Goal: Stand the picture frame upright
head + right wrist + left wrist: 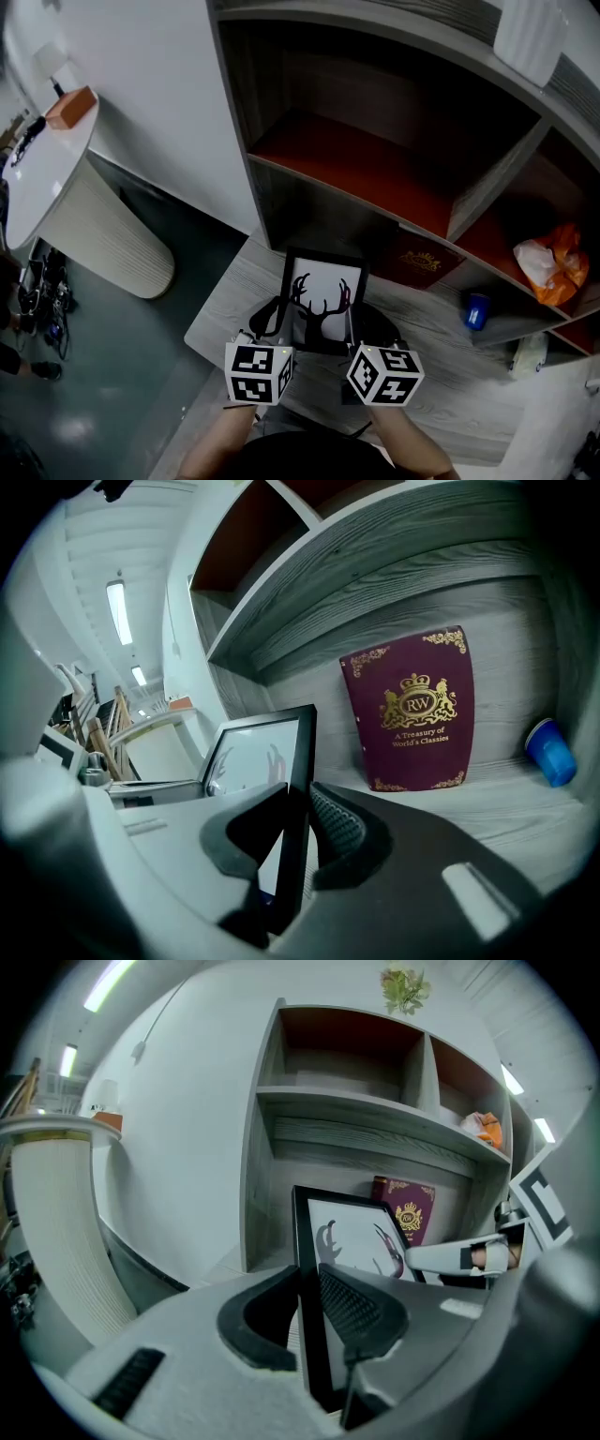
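Pic frame (323,292), grey wood-grain shelf (455,398), white wall (159,94)

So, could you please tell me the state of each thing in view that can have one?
picture frame: near upright, facing the person, held by both side edges.
left gripper: shut on the frame's left edge.
right gripper: shut on the frame's right edge.
maroon book: closed, standing against the shelf back wall.
blue cup: on the shelf; upright or tipped, cannot tell.
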A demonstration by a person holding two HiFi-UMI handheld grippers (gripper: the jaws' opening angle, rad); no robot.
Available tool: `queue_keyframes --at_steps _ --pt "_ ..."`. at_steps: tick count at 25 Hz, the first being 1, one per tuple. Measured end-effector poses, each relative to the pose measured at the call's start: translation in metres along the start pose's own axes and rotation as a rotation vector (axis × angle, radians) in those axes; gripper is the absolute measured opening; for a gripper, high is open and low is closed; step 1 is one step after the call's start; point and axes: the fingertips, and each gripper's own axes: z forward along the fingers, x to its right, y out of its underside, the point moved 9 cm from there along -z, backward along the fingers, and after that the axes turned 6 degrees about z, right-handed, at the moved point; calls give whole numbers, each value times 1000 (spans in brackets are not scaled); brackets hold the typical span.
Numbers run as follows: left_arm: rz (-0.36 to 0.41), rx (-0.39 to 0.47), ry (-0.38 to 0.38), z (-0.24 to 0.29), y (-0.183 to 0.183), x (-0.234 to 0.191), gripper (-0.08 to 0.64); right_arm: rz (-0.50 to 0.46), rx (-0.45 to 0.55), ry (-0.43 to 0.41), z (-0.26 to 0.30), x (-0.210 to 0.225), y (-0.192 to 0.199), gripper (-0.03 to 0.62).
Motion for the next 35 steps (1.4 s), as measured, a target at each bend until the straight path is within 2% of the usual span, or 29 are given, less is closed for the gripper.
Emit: queue_keyframes --at_steps 8,19,35 --pt "62 26 8 25 -24 -13 69 29 53 9 22 0 -17 71" --pt "56 47 31 55 -31 -33 69 0 80 36 52 -1 -29 71" --pt "86 65 69 104 -33 -57 69 -16 96 90 92 2 -36 72"
